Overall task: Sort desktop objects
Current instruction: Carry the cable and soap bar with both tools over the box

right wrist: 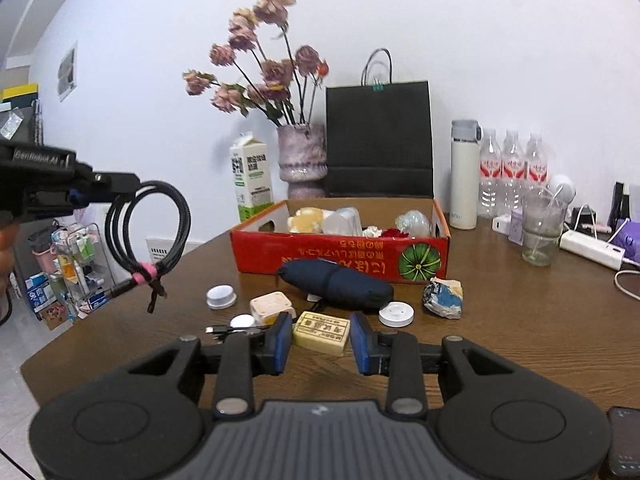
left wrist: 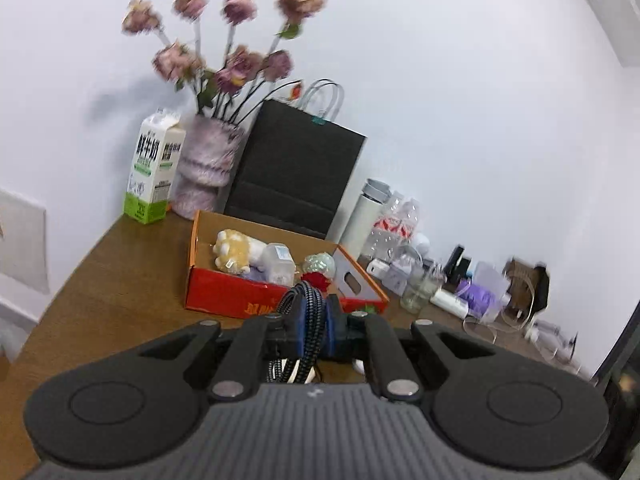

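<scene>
My left gripper (left wrist: 306,330) is shut on a coiled black braided cable (left wrist: 304,312) and holds it in the air in front of the red cardboard box (left wrist: 224,294). In the right wrist view the left gripper (right wrist: 86,192) is at the far left, above the table, with the cable (right wrist: 150,236) hanging from it. My right gripper (right wrist: 320,338) is open, its blue pads either side of a beige eraser block (right wrist: 321,333) on the wooden table (right wrist: 520,340). The box (right wrist: 340,254) holds a plush toy and small items.
On the table before the box lie a dark blue pouch (right wrist: 340,286), a wrapped packet (right wrist: 443,298), a white disc (right wrist: 396,314), a silver puck (right wrist: 221,296), a cream box (right wrist: 273,306). Behind stand a milk carton (right wrist: 251,176), flower vase (right wrist: 302,160), black bag (right wrist: 379,140), bottles (right wrist: 514,172), glass (right wrist: 540,228).
</scene>
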A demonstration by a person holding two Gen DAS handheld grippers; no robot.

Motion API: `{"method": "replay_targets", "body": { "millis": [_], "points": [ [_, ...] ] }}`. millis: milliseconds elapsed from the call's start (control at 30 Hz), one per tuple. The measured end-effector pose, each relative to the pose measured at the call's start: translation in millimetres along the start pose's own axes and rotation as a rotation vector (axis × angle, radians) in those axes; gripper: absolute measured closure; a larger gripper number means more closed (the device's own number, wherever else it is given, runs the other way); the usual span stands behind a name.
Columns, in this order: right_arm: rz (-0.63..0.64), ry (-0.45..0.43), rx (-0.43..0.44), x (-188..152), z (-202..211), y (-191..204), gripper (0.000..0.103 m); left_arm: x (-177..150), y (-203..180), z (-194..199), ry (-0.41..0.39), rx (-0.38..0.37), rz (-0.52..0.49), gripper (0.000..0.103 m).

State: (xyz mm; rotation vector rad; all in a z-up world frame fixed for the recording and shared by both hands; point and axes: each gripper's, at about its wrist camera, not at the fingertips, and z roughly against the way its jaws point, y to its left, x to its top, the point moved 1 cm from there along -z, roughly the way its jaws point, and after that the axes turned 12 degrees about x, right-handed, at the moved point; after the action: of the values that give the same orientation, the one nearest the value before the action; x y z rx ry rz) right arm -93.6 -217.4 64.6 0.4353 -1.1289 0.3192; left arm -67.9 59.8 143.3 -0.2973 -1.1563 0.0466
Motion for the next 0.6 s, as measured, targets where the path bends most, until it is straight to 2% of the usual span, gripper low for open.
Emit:
{"method": "replay_targets", "body": {
  "millis": [167,233,300,400,500,600],
  "points": [
    [0.043,-0.006,-0.008,-9.9,34.1,13.7,0.073,-41.4,-39.1,48.2,-0.031,0.009,-0.038,0.093],
    [0.049,0.004,-0.004,-16.2,48.1,16.3,0.073,-61.4,-55.4,64.4,-0.037,0.036,-0.064,0.093],
    [0.049,0.018,-0.015,-24.0,60.0,18.3,0.073,-80.6,-68.1,75.0,-0.022,0.071,-0.1,0.093],
    [0.039,0.032,-0.035,-34.3,76.7,23.1,0.073,-102.5,-80.8,89.1,0.005,0.082,-0.156,0.093],
    [0.038,0.032,-0.023,-40.6,89.8,31.3,0.073,-113.7,-86.2,98.5,0.002,0.084,-0.194,0.093],
    [0.031,0.03,-0.025,-40.5,87.2,32.6,0.073,-111.1,-81.3,90.8,0.01,0.086,-0.169,0.093]
  ]
}}
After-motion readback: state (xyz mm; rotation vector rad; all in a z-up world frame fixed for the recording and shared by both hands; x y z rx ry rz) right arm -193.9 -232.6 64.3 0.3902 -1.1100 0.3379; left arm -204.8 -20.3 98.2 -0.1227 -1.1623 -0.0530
